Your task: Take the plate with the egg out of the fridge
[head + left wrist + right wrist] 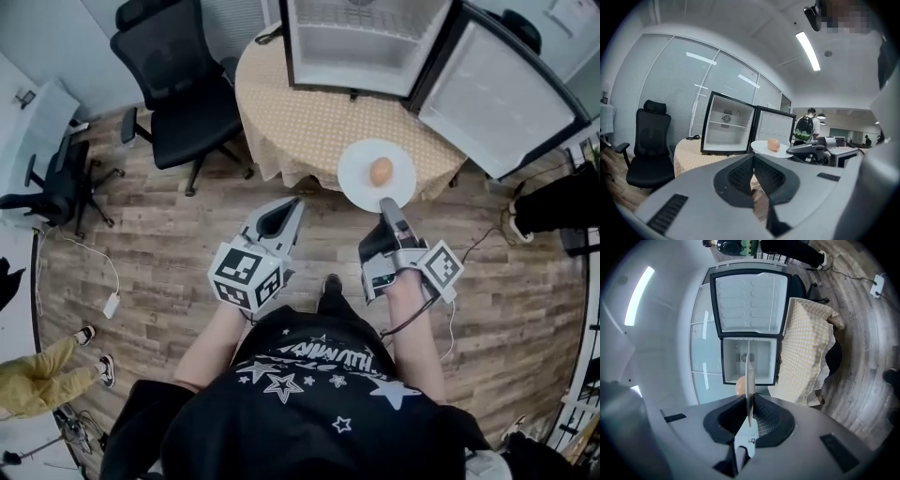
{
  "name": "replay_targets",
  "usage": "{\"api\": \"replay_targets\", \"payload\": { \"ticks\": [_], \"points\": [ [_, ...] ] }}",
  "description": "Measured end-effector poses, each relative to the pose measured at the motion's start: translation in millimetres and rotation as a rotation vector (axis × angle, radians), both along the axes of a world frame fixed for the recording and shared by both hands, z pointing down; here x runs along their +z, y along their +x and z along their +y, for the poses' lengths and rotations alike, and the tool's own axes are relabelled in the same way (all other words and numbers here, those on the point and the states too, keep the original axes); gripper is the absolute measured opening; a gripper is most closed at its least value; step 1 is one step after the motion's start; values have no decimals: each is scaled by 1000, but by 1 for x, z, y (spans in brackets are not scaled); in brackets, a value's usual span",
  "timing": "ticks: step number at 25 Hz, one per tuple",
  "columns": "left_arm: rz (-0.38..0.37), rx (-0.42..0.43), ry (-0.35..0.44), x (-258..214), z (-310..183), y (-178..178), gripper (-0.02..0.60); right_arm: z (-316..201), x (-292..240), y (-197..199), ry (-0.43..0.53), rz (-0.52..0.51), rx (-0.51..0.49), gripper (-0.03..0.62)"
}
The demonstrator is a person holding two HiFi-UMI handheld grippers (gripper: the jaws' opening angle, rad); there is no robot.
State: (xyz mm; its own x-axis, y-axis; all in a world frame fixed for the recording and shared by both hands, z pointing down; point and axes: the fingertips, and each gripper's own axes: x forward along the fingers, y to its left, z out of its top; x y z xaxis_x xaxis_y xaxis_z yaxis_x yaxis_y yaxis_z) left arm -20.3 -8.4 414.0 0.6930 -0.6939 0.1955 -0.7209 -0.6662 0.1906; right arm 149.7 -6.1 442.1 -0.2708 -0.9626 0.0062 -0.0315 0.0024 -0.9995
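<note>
Fridge (361, 42) top cut off behind — right tongs (386, 202) clamp the plate (354, 180), egg (381, 172) aboard; left tongs (297, 202) closed, empty.

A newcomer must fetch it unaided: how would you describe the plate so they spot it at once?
Find the round table with the yellow cloth, where an open mini fridge stands. At the table's near edge, the right gripper pinches the rim of a white plate. It is the only dish there, with one brown egg on it.
</note>
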Motion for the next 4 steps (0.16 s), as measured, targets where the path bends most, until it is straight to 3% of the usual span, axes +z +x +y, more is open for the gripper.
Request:
{"api": "replay_targets", "payload": {
  "ticks": [4],
  "points": [
    [3,11,4,-2,24,-24,8,27,-1,-18,-6,-7,27,49]
  ]
}}
